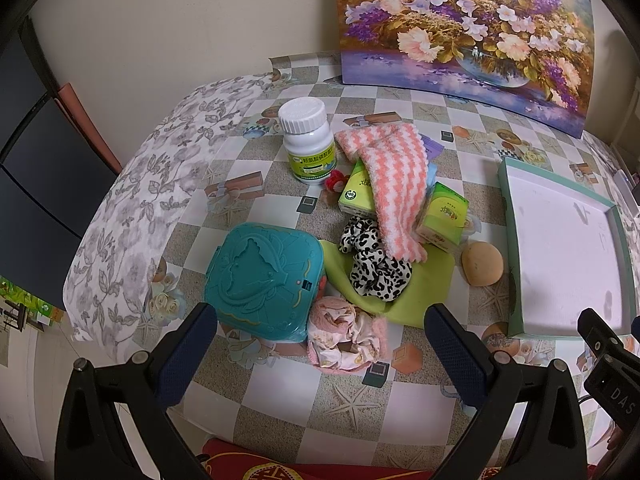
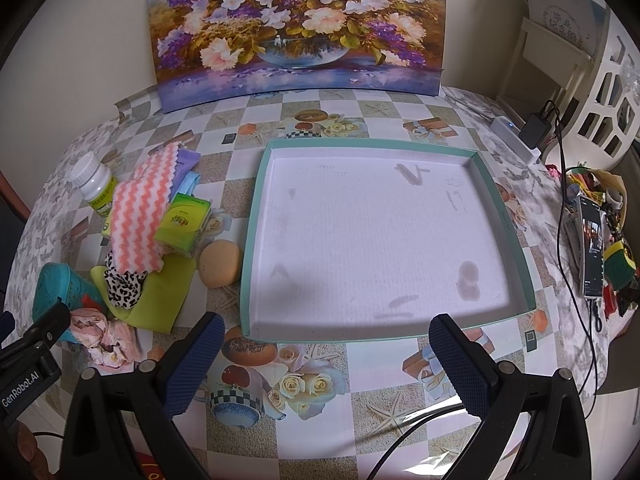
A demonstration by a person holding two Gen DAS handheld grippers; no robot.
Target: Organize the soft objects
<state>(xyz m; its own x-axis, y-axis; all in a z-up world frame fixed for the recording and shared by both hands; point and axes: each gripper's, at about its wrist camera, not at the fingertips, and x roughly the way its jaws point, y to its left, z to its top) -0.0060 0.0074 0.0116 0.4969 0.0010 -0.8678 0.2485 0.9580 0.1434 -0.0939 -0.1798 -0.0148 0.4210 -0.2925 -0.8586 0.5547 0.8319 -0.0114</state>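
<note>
Only the right view shows the whole shallow teal-rimmed white tray (image 2: 505,222). The crumpled pink cloth (image 1: 345,331) lies near the released left tongs (image 1: 320,354); the right tongs (image 2: 326,360) are released too.

Soft cloths (image 1: 394,184) heaped beside empty tray (image 1: 516,216)

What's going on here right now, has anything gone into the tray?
Nothing yet, as far as the views show. The left gripper hovers open above the pink crumpled cloth beside the teal case, holding nothing. The right gripper is open over the near edge of the tray, which holds no items. The striped towel, leopard scrunchie, green cloth and tan sponge sit in a pile left of the tray, with the pill bottle and tissue packs.
</note>
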